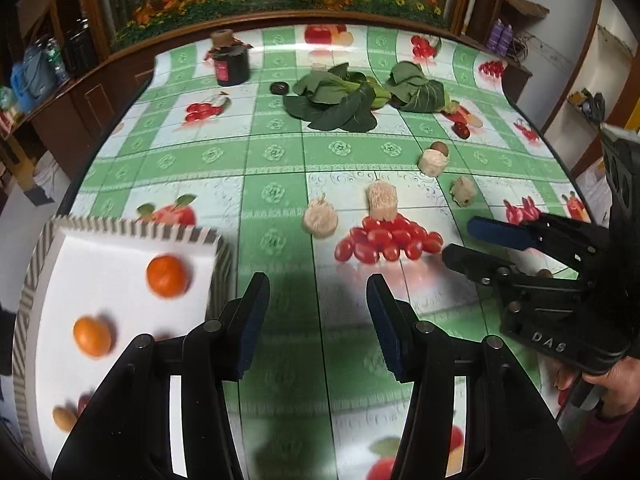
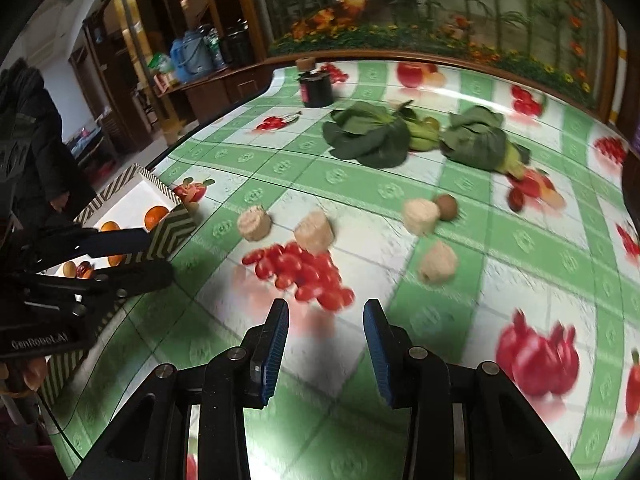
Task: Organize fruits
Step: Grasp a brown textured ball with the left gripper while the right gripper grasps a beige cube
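A pile of cherry tomatoes (image 1: pixel 388 240) (image 2: pixel 304 272) lies on the green checked tablecloth. My left gripper (image 1: pixel 318 284) (image 2: pixel 158 255) is open and empty, just right of a striped box (image 1: pixel 136 229) (image 2: pixel 168 224). The box holds two oranges (image 1: pixel 167 276) (image 1: pixel 92 336), a small tan fruit (image 1: pixel 64 418) and something red, partly hidden by a finger. My right gripper (image 2: pixel 326 308) (image 1: pixel 464 242) is open with nothing between its fingers, close to the tomato pile on its near right side. A brown round fruit (image 1: pixel 440 147) (image 2: pixel 446 206) and a red date (image 1: pixel 462 130) lie farther back.
Several beige cylindrical bundles (image 1: pixel 382 200) (image 2: pixel 314 232) sit around the tomatoes. Two leafy green vegetables (image 1: pixel 340 100) (image 2: pixel 368 136) lie mid-table, and a dark jar (image 1: pixel 232 62) (image 2: pixel 316 88) stands at the back. The cloth carries printed fruit pictures. A person's hand (image 1: pixel 608 380) holds the right gripper.
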Tool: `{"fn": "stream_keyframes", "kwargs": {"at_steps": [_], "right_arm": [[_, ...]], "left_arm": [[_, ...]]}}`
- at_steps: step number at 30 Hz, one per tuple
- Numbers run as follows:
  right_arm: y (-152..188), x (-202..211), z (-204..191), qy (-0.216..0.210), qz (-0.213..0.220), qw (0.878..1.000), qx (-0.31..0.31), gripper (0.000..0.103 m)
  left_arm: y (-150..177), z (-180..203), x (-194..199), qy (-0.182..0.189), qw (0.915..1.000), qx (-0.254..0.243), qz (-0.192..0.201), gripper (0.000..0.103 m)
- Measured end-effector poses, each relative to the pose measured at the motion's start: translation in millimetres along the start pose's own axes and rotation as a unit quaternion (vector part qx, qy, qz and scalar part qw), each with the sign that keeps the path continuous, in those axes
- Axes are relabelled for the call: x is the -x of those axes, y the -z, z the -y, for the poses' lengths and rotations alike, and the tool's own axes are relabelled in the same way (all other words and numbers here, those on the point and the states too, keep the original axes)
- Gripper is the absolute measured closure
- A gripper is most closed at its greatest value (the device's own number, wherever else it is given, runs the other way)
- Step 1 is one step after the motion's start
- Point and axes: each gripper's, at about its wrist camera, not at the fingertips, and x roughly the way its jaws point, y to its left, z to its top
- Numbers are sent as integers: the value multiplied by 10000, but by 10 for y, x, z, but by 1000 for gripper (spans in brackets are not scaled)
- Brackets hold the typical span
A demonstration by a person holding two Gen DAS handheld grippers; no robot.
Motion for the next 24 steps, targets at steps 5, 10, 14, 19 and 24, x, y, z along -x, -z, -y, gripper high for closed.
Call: {"fn": "stream_keyframes", "kwargs": {"at_steps": [5, 10, 14, 19, 24], "right_arm": [[-213, -219, -19, -47, -14, 9998, 191, 65], [-344, -513, -76, -58, -176, 9986, 502, 65], [-410, -675, -90, 104, -169, 9968, 770, 65], [-445, -657, 67, -181, -157, 9990, 379, 75], [-358, -530, 161, -106, -126, 9995, 252, 75]], "left_arm": [[-100, -46, -138, -62, 9999, -96, -121, 52], [-140, -123, -220, -22, 9998, -93, -147, 52], [-181, -119, -328, -20, 9996, -140, -235, 53], [-277, -68, -421, 33, 9996, -198, -212, 53], [-356, 21, -568, 32, 9990, -338, -275, 53]]}}
